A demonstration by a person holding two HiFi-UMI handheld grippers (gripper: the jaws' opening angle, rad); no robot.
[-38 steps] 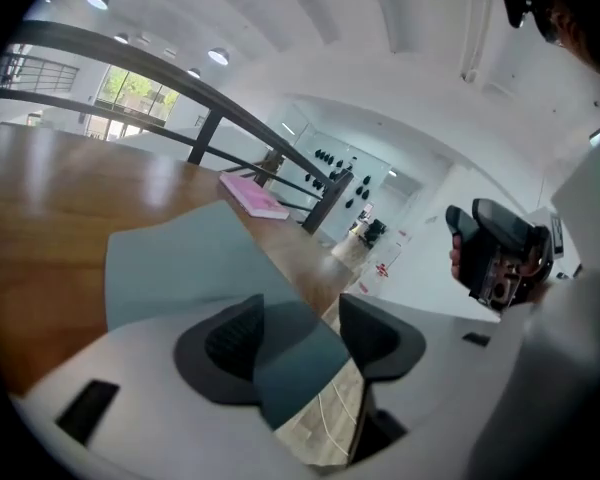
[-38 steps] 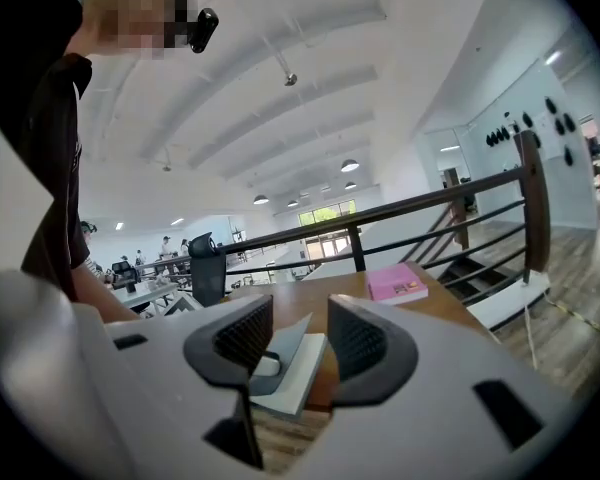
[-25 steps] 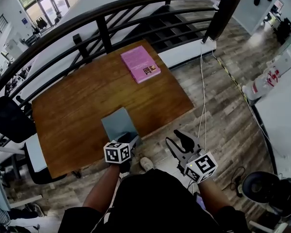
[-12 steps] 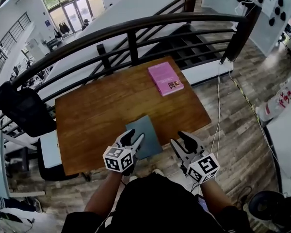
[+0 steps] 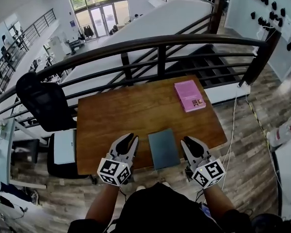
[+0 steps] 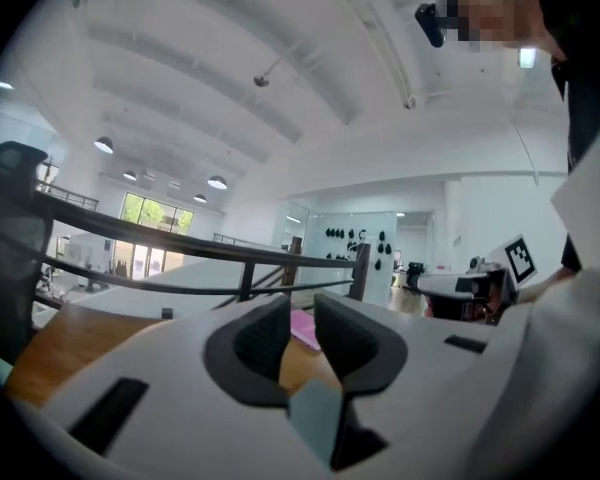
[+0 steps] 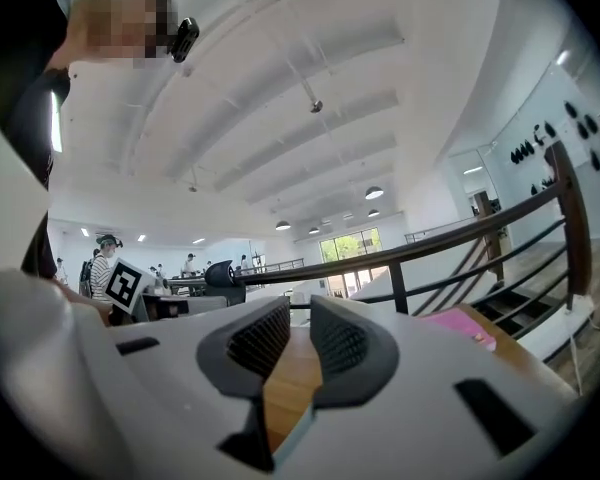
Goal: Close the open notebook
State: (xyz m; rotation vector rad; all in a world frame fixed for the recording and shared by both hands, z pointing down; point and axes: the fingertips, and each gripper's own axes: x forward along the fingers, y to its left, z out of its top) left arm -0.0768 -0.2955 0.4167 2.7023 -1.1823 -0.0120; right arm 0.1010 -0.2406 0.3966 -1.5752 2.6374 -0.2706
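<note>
A grey-blue notebook point(image 5: 163, 148) lies shut and flat at the near edge of the wooden table point(image 5: 116, 120). My left gripper point(image 5: 127, 143) hovers just left of it, clear of the cover. My right gripper point(image 5: 190, 147) hovers just right of it. Both point level across the table, and their jaws are closing to a narrow gap with nothing between them. In the left gripper view the gripper point(image 6: 302, 313) shows a corner of the notebook point(image 6: 315, 423) below its jaws. The right gripper view shows that gripper point(image 7: 300, 318) over bare wood.
A pink book point(image 5: 189, 95) lies at the table's far right corner. A dark railing point(image 5: 160, 42) runs behind the table, with stairs beyond. A black chair point(image 5: 43, 101) stands at the left. A white cable point(image 5: 231, 125) hangs off the right side.
The left gripper came off the notebook's near left corner and rose to its left. The right gripper rose beside the notebook. Both pairs of jaws narrowed.
</note>
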